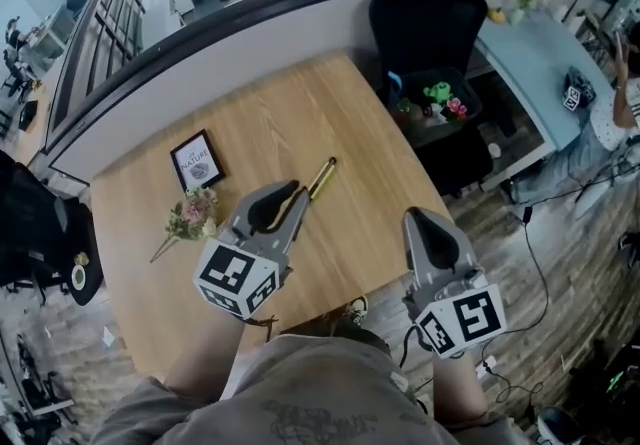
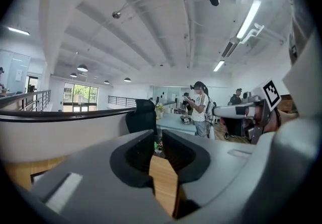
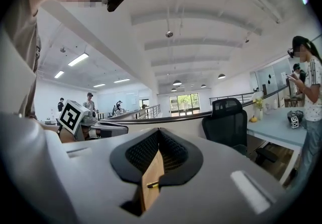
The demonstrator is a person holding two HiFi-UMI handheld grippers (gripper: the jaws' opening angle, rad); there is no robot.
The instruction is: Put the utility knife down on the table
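The utility knife (image 1: 320, 177), slim and yellow, lies flat on the wooden table (image 1: 280, 113) near its middle, held by nothing. My left gripper (image 1: 295, 192) hovers above the table just short of the knife's near end. Its jaws stand a narrow gap apart with nothing between them (image 2: 158, 135). My right gripper (image 1: 421, 218) is raised over the table's right front corner. Its fingertips meet and hold nothing (image 3: 158, 131). Through the slot under its jaws, a bit of the knife (image 3: 151, 185) shows on the wood.
A framed picture (image 1: 197, 160) and a small flower bunch (image 1: 190, 216) lie at the table's left. Beyond the far right corner stand a black office chair (image 1: 430, 3) and a black bin of toys (image 1: 435, 103). A pale blue desk (image 1: 540, 53) is at the right, a person beside it.
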